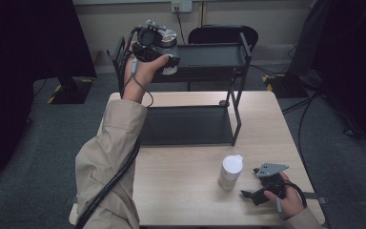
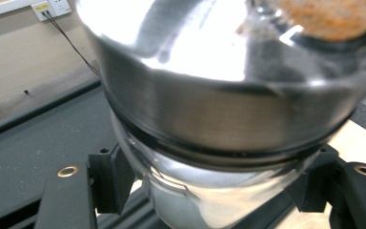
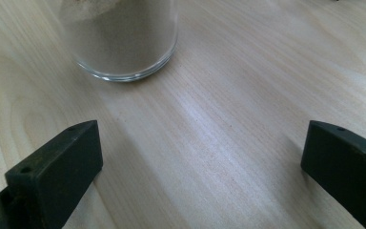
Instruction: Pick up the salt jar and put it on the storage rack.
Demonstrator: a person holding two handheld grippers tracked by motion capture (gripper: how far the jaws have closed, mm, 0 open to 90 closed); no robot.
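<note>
I record a light wooden table [image 1: 181, 191] on grey carpet [image 1: 43, 138]. A black two-tier metal rack [image 1: 238, 95] stands at the table's far edge, with its lower shelf [image 1: 186, 125] resting on the tabletop and its upper shelf [image 1: 209, 55] raised on corner posts. A dark chair [image 1: 221, 34] sits behind the rack. A wall socket [image 1: 181, 5] has a cable [image 1: 180, 26] plugged in. Black curtains [image 1: 24, 38] hang at both sides. Yellow-black tape [image 1: 55, 94] marks the floor at left.

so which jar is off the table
The jar with the metal lid, gripped by the left gripper up at the shelf's top tier. The white-lidded jar stands on the table.
</note>
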